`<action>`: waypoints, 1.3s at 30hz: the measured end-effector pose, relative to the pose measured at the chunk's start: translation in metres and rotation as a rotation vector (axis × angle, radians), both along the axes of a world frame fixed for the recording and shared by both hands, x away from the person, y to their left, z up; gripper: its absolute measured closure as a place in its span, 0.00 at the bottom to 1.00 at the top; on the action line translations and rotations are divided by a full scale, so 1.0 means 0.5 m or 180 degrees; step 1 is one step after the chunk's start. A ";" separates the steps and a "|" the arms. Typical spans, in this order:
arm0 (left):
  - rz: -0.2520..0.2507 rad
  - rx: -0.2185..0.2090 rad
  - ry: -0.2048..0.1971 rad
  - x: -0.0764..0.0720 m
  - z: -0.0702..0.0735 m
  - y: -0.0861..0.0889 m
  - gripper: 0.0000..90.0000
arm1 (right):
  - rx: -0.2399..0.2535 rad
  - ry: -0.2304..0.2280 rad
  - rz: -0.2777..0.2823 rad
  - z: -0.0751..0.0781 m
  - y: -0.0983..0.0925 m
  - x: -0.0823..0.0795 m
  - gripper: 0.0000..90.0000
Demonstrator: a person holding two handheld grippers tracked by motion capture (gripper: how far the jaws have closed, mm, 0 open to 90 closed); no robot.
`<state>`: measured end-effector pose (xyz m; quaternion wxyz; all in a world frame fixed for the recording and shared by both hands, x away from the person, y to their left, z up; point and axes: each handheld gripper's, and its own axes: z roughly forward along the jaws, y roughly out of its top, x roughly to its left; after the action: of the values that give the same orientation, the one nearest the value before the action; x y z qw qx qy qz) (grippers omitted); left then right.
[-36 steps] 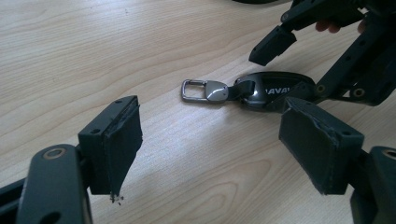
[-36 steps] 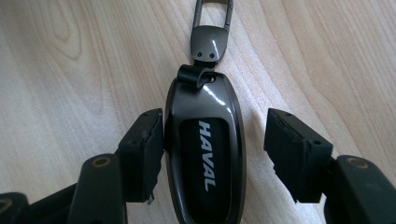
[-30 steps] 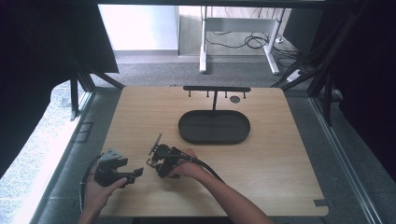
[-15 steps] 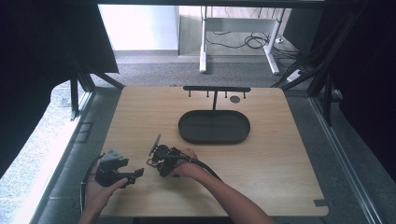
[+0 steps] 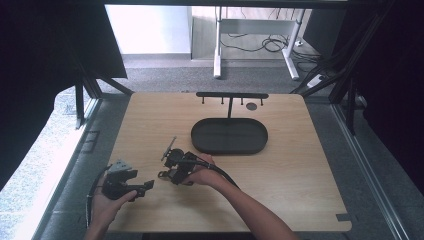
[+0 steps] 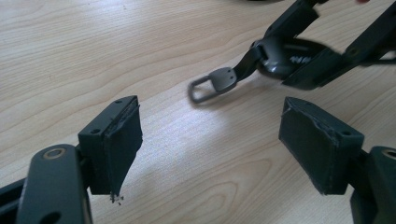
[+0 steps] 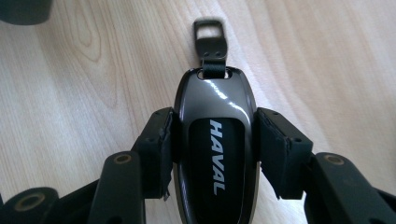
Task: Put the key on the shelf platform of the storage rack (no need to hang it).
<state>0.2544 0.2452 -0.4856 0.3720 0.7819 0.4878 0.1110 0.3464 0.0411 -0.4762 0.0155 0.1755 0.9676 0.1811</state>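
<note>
low and left of centre in the high view, the right tool (image 5: pixel 172 169) pinches a dark key fob (image 7: pixel 215 154) by its sides, its metal loop (image 7: pixel 208 28) just over the bench (image 5: pixel 300 165); the left tool (image 5: pixel 131 184), jaws spread and empty, waits beside it; the pickup looks done; the fob probably belongs on the hook rack (image 5: pixel 232 95) over the oval tray (image 5: pixel 229 148), not yet reached.
</note>
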 end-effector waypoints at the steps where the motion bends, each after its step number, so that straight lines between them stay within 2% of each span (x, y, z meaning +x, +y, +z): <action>1: 0.0000 0.0000 0.0000 0.000 0.000 0.000 0.24 | 0.0000 0.0000 0.0000 0.000 0.000 0.000 0.54; 10: 0.0006 0.0001 0.0002 0.000 0.000 0.000 0.24 | 0.0097 -0.0050 0.0070 0.046 -0.019 -0.007 0.54; 14: -0.0001 0.0003 -0.0010 0.000 0.001 0.000 0.24 | 0.0184 -0.0049 0.0038 0.067 -0.030 -0.008 0.54; 19: 0.0003 -0.0001 -0.0008 0.000 0.001 0.001 0.24 | 0.0204 -0.0071 0.0039 0.078 -0.042 -0.005 0.54; 30: -0.0009 0.0020 -0.0016 0.001 0.000 0.000 0.24 | 0.0358 -0.0104 -0.0030 0.108 -0.073 0.000 0.54; 39: -0.0015 0.0006 -0.0009 0.002 0.000 0.000 0.24 | 0.0420 -0.0166 -0.0142 0.126 -0.108 0.007 0.54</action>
<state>0.2552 0.2451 -0.4856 0.3721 0.7832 0.4854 0.1116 0.3499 -0.0128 -0.4131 0.0331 0.1929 0.9486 0.2486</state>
